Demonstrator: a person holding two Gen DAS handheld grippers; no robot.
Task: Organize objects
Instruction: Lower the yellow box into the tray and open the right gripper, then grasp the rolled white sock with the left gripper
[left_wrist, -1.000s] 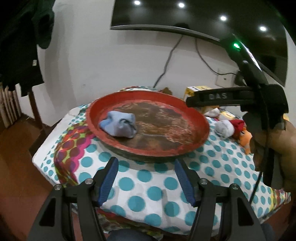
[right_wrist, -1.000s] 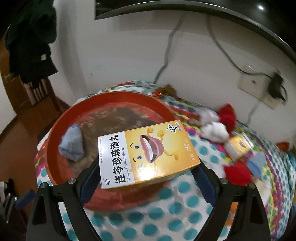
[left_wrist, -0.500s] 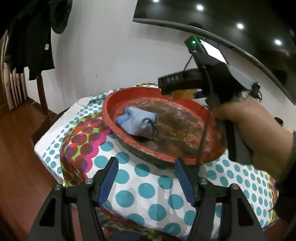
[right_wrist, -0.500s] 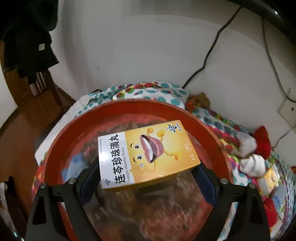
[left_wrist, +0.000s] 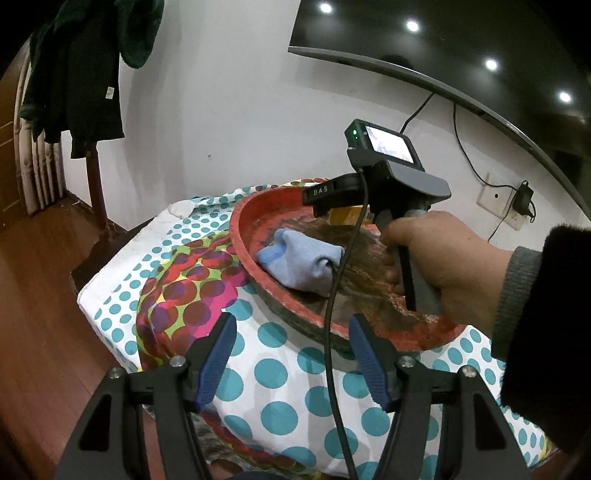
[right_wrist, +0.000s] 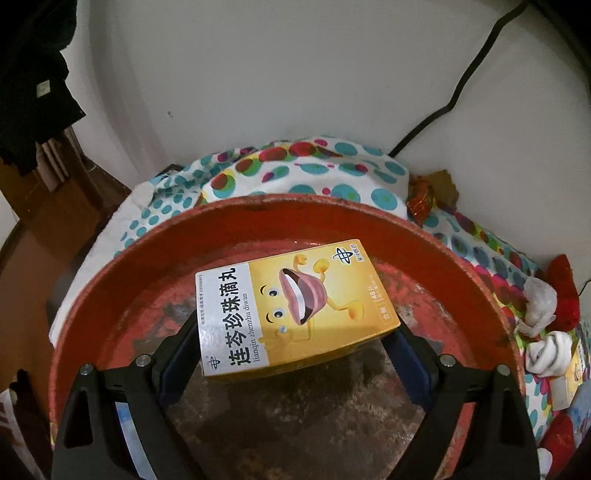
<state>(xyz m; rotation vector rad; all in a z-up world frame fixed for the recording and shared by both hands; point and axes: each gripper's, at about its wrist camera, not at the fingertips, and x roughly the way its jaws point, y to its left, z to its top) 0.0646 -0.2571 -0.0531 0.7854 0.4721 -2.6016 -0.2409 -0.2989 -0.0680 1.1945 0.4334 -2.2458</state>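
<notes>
- Right tool (right_wrist: 295, 332) clamped across the yellow box (right_wrist: 295, 306): light, stiff cardboard, crushable; hold by its short ends.
- Left tool (left_wrist: 291, 354) jaws apart, empty.
- Beyond it, blue sock (left_wrist: 301, 264): soft; pinch mid-bundle.

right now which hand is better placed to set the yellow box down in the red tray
Right. The right gripper already holds the yellow box over the red tray. The left gripper is empty, outside the tray's near rim.

The left gripper (left_wrist: 290, 356) hangs with jaws apart and empty over the dotted tablecloth (left_wrist: 280, 373). Beyond it, a blue sock (left_wrist: 301, 258) lies in the red tray (left_wrist: 243, 229). At right, a hand (left_wrist: 439, 262) holds the right gripper's handle over the tray.
</notes>
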